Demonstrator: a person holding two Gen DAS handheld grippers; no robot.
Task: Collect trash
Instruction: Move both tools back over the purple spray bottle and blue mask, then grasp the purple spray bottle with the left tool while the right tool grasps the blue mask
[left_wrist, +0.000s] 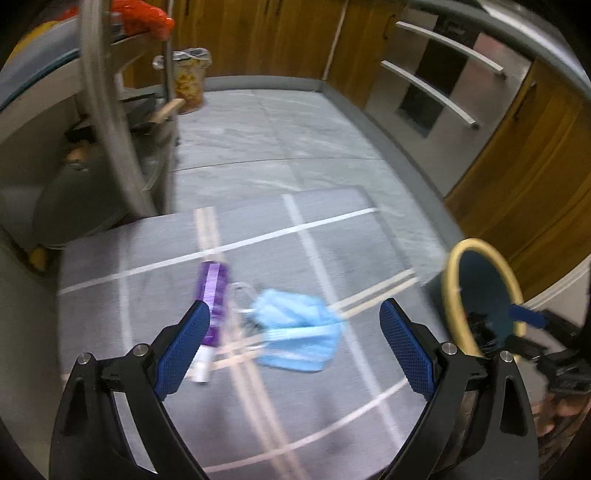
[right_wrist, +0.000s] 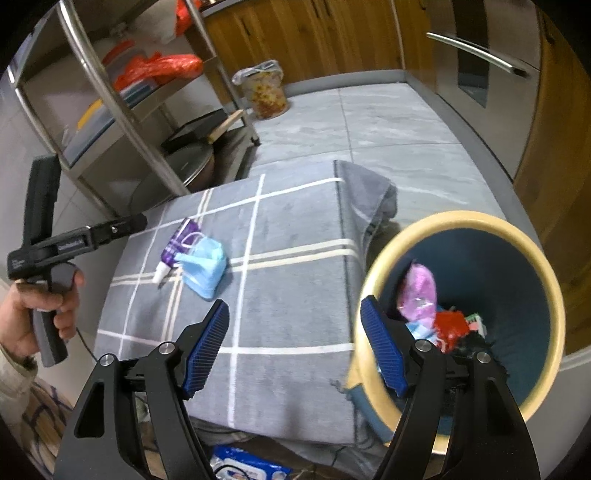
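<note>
A crumpled blue face mask (left_wrist: 299, 334) (right_wrist: 203, 266) lies on a grey checked cloth (left_wrist: 332, 258) (right_wrist: 288, 280), touching a purple tube with a white cap (left_wrist: 212, 295) (right_wrist: 173, 247) on its left. My left gripper (left_wrist: 295, 336) hovers just above and before both, open, with nothing between its blue pads. My right gripper (right_wrist: 295, 332) is open and empty, its right finger over the yellow rim of a blue trash bin (right_wrist: 517, 280) (left_wrist: 480, 291). The bin holds a pink wrapper (right_wrist: 417, 291) and red scraps.
A steel shelf rack (right_wrist: 122, 122) (left_wrist: 107, 122) with pans and red bags stands at the left. A lined patterned bin (right_wrist: 264, 92) (left_wrist: 188, 79) sits far back on the tile floor. Wooden cabinets and steel doors run along the right. A hand (right_wrist: 40, 314) grips the left tool.
</note>
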